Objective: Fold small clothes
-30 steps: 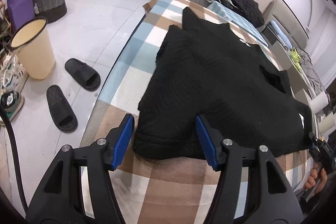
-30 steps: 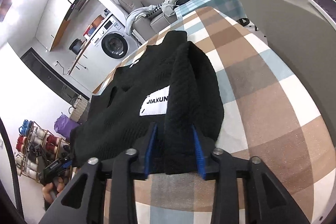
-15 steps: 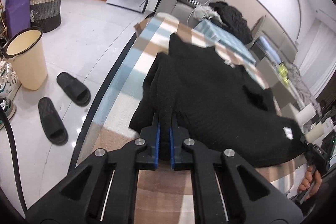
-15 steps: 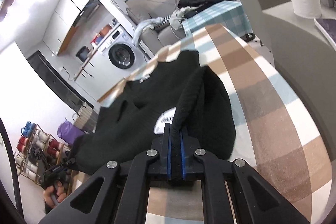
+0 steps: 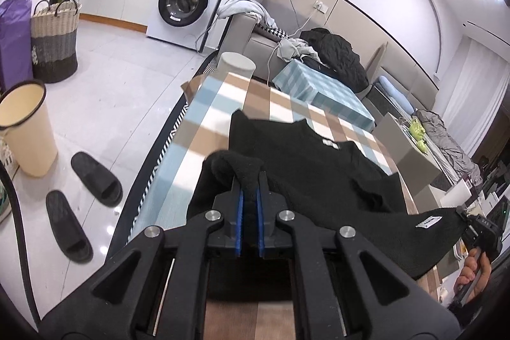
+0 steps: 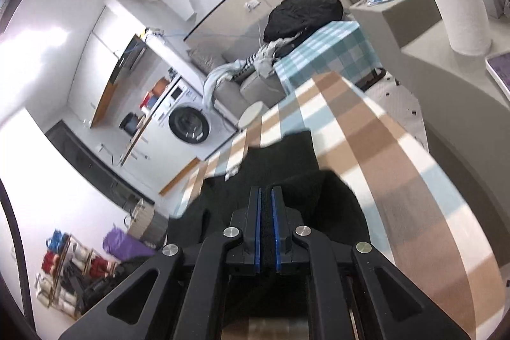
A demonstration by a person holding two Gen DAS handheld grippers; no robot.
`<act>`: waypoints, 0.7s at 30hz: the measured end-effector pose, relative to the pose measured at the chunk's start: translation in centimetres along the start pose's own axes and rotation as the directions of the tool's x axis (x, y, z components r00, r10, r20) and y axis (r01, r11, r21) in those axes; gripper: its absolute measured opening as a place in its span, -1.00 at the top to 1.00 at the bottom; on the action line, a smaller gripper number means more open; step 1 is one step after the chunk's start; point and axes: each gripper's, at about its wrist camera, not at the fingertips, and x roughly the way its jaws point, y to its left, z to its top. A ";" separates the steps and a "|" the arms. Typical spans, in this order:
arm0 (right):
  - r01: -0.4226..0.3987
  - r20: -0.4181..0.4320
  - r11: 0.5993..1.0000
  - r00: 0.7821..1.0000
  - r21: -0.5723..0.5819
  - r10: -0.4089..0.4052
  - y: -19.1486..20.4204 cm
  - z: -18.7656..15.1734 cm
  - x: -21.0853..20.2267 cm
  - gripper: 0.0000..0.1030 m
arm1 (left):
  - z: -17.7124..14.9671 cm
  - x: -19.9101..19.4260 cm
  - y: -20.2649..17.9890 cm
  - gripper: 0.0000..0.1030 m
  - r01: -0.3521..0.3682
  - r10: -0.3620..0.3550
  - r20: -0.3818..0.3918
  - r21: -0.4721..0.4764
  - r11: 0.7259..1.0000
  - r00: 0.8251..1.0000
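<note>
Clearly, from the left wrist view, the left gripper (image 5: 250, 196) is clamped on the near hem of the black knit sweater (image 5: 318, 168), whose far part lies on the checked tablecloth (image 5: 216, 104). At the right edge, the right gripper (image 5: 468, 217) is seen pinching the other hem corner.

From the right wrist view, the right gripper (image 6: 266, 196) is closed on the sweater (image 6: 280, 158). Both corners are best carried forward level and together, so the hem is laid square on the shoulders.

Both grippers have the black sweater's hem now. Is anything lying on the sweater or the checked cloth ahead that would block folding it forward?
Nothing visible does. The black sweater lies bare, and the checked cloth beyond its collar is clear.
</note>
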 end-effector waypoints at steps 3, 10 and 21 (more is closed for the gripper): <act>0.012 0.016 1.000 1.000 0.016 -0.012 0.3 1.8 1.9 0.89 | 2.0 2.0 -0.3 0.92 -0.001 0.001 0.004 0.014 1.000 1.000; 0.079 0.042 0.996 0.996 0.050 -0.081 1.0 7.8 10.5 0.89 | 7.5 10.3 -0.4 0.92 -0.033 0.033 -0.010 0.016 0.999 0.999; 0.320 -0.110 0.946 0.943 0.053 -0.313 -2.4 10.2 19.0 0.13 | 8.2 19.1 0.4 -0.36 -0.152 0.158 -0.150 0.048 0.987 0.976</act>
